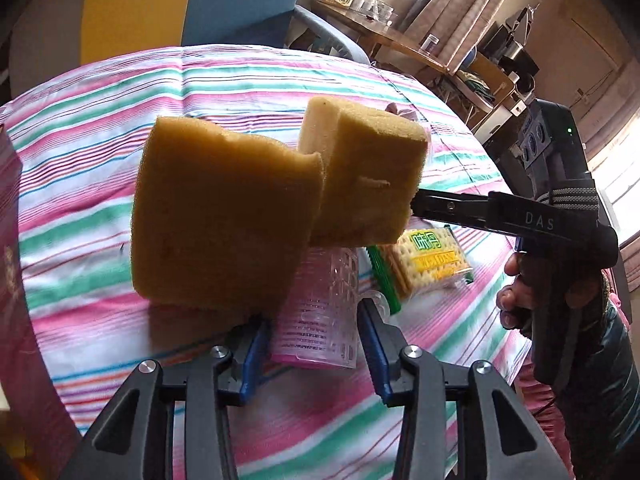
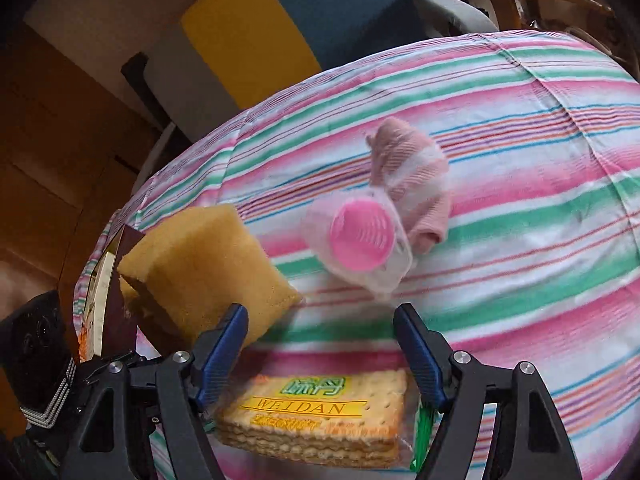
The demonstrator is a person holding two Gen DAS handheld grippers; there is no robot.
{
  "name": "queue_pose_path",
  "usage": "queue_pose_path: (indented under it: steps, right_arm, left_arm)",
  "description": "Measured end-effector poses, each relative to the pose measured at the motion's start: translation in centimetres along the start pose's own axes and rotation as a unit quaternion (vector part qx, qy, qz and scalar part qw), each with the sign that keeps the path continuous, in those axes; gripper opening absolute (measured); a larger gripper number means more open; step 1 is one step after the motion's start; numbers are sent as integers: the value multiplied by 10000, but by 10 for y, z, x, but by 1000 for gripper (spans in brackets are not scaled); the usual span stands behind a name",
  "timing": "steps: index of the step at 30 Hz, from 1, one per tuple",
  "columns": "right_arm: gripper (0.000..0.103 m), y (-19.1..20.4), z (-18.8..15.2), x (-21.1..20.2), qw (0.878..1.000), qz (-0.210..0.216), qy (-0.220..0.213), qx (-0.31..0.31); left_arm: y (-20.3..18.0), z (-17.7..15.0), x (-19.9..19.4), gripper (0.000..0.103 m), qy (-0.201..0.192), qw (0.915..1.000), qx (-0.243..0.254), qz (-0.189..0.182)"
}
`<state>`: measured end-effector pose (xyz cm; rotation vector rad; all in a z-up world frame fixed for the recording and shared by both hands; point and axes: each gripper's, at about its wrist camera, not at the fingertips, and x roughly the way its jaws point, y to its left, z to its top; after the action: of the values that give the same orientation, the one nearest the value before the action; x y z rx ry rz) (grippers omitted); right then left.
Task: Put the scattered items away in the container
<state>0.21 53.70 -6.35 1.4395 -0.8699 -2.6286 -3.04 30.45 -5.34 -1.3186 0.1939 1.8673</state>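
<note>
Two yellow sponges hang in the air over the striped cloth. The near sponge (image 1: 224,216) rests against the left finger (image 1: 250,356) of my left gripper (image 1: 316,352), whose jaws stand wide apart. The far sponge (image 1: 368,176) meets the tip of my right gripper (image 1: 424,204), seen from the side. In the right wrist view my right gripper (image 2: 320,344) is open, a sponge (image 2: 208,264) touching its left finger. A cracker pack (image 2: 320,416) lies below it. A clear bottle with a pink cap (image 2: 360,240) and a pink sock (image 2: 412,184) lie beyond.
A dark red box (image 2: 120,296) stands at the table's left edge. The table is covered by a pink, green and white striped cloth (image 1: 100,120). A blue chair (image 1: 240,4) and a wooden desk (image 1: 384,32) stand behind the table.
</note>
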Motion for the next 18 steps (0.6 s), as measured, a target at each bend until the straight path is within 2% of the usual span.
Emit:
queue_pose_path:
  steps: [4, 7, 12, 14, 18]
  right_arm:
    - [77, 8, -28, -18, 9998, -207, -9, 49]
    - [77, 16, -41, -42, 9978, -598, -268, 15]
    - [78, 67, -50, -77, 9963, -314, -703, -378]
    - [82, 95, -53, -73, 9951, -224, -703, -662]
    - [84, 139, -57, -35, 9930, -177, -359, -1112]
  left_arm:
    - [2, -20, -15, 44, -42, 9999, 86, 109]
    - [7, -31, -20, 44, -75, 10000, -15, 56]
    - [10, -42, -25, 44, -131, 9999, -56, 14]
    - [12, -46, -26, 44, -151, 9998, -96, -23]
    - [15, -50, -25, 44, -173, 9995, -223, -143]
